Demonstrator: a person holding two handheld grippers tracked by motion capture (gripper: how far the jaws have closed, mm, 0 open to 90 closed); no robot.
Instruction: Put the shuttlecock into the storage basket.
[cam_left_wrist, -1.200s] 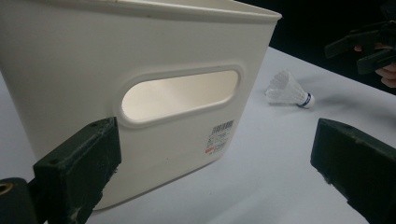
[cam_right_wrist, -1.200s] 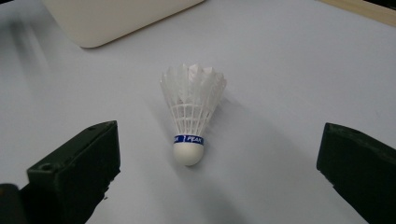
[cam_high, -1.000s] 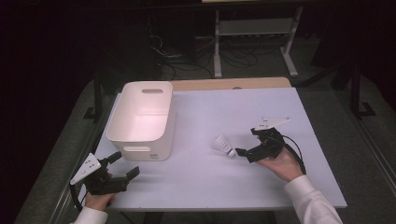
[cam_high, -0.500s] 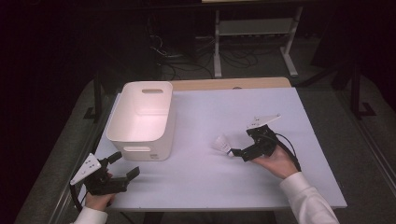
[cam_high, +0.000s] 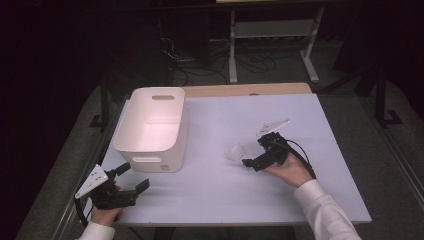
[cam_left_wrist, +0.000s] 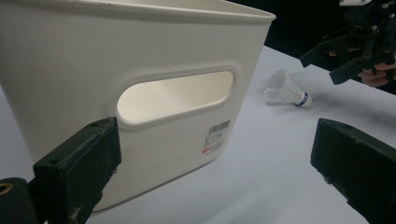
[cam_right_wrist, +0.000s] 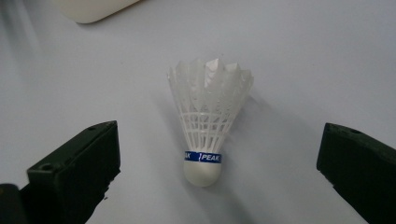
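A white feather shuttlecock (cam_high: 238, 151) with a blue band lies on the pale table (cam_high: 210, 200), right of centre. My right gripper (cam_high: 254, 151) is open just to its right. In the right gripper view the shuttlecock (cam_right_wrist: 208, 121) lies centred before my right gripper (cam_right_wrist: 219, 140), cork end towards the camera, with neither jaw touching it. My left gripper (cam_high: 132, 176) is open and empty near the front left corner, pointing at the white bin (cam_high: 152, 127). From the left gripper view, the bin's handle slot (cam_left_wrist: 175, 95) is close ahead of my left gripper (cam_left_wrist: 215, 140), and the shuttlecock (cam_left_wrist: 286, 89) lies farther right.
The bin is empty and stands at the table's left side. A wooden strip (cam_high: 245, 89) runs along the far edge. Beyond it are a metal stand (cam_high: 270, 35) and floor cables. The right gripper (cam_left_wrist: 348, 53) shows in the left gripper view, at the upper right.
My right gripper has moved left, closing the distance to the shuttlecock, which has stayed put. The left gripper has not moved.
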